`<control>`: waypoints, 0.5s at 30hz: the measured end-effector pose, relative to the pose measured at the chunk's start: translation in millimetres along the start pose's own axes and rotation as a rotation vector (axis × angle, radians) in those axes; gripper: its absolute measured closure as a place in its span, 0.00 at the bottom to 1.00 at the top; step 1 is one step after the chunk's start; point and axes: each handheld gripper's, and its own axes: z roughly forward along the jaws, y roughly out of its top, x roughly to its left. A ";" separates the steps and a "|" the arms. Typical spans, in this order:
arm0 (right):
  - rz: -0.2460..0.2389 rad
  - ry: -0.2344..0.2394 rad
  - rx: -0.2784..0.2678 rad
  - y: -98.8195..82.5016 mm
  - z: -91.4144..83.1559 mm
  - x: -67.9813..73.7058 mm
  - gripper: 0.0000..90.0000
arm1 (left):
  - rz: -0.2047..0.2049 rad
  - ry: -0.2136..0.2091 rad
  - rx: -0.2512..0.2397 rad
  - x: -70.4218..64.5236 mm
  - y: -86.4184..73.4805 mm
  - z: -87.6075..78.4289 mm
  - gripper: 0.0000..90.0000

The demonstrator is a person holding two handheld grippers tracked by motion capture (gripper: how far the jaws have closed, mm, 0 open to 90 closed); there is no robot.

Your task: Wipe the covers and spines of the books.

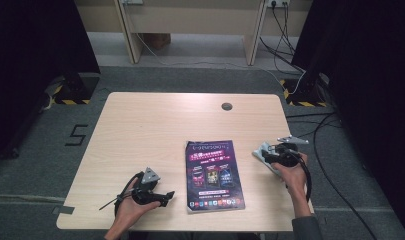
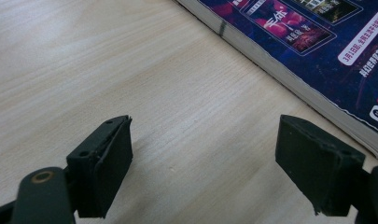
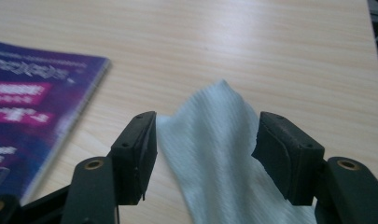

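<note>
The cloth (image 3: 224, 158) lay between the wide-apart jaws of the right gripper (image 3: 203, 154), not pinched, its long side pointing to 12 o'clock. The book (image 1: 214, 175) sat at 9. The left gripper (image 2: 203, 163) gaped wide over bare table (image 2: 130, 70).

The high view looks forward and down over the whole table (image 1: 140, 130) from the near side. The left gripper view skims the tabletop, the magazine (image 2: 317, 42) at two o'clock. The right gripper view shares that magazine (image 3: 32, 107) at nine o'clock, close above a pale cloth (image 3: 214, 154)
</note>
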 end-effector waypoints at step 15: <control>-0.026 0.067 -0.014 8.1 -1.0 23.3 0.40 | 0.000 -0.002 0.001 -0.3 -0.2 0.1 0.20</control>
